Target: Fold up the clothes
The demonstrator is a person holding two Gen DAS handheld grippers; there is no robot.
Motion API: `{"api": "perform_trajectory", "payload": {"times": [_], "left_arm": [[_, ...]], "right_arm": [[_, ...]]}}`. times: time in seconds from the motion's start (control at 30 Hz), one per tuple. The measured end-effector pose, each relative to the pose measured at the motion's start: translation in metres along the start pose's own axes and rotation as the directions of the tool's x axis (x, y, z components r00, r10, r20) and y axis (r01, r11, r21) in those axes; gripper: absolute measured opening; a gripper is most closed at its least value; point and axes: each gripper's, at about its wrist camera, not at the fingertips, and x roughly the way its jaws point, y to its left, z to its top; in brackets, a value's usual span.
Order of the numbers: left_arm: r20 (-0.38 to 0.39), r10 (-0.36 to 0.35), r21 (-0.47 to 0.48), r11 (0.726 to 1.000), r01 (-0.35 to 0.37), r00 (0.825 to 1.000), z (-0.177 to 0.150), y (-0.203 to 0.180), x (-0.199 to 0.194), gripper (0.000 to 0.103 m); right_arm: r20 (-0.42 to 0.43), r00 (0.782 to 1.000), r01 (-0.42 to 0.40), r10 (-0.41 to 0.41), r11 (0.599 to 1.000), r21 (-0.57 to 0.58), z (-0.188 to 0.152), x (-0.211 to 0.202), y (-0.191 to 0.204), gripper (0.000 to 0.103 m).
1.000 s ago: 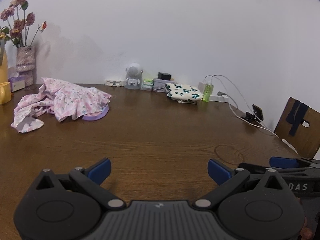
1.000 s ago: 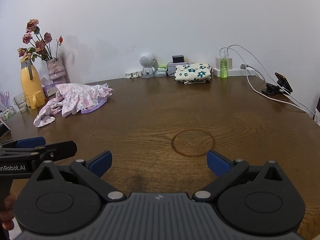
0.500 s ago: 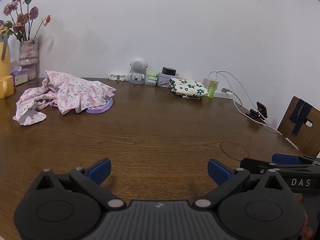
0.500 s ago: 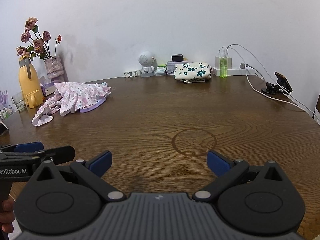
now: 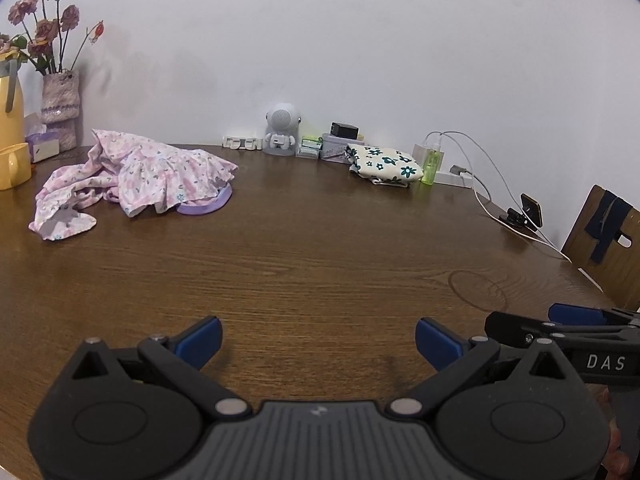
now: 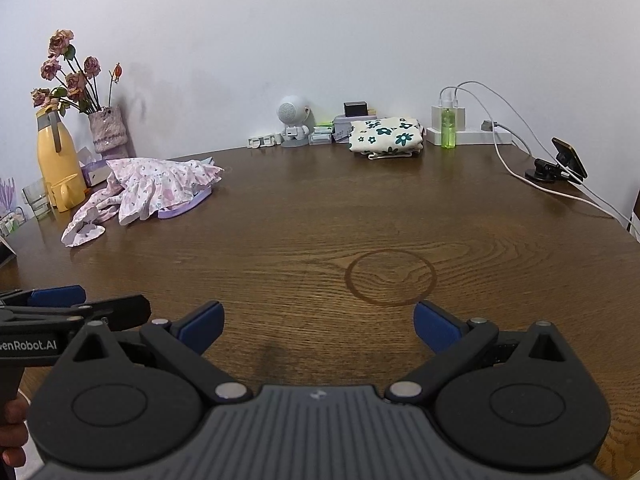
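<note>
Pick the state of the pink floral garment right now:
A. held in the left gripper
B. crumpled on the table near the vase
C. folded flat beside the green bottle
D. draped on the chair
B: the pink floral garment lies rumpled on the table near the vase; both grippers are open and hold nothing.

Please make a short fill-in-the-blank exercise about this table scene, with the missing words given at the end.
1. The pink dress lies crumpled, not yet ____.
2. Both tongs, left and right, are ____ and hold nothing.
3. The green bottle stands to the ____ of the folded floral cloth.
4. The flowers stand in a vase behind the ____ jug.

Missing words: folded; open; right; yellow
</note>
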Motion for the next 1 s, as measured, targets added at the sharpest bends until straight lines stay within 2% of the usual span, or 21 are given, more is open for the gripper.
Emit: {"api": "perform_trajectory", "payload": {"times": [1.0], "left_arm": [[-0.019,0.006,-0.006,1.0,-0.007,1.0,-0.0032,0.0019,0.0014,0.103]], "right_arm": [[-0.009,1.0,-0.006,0.006,1.0,-0.003,-0.0028,0.0009,0.0002,0.103]]}}
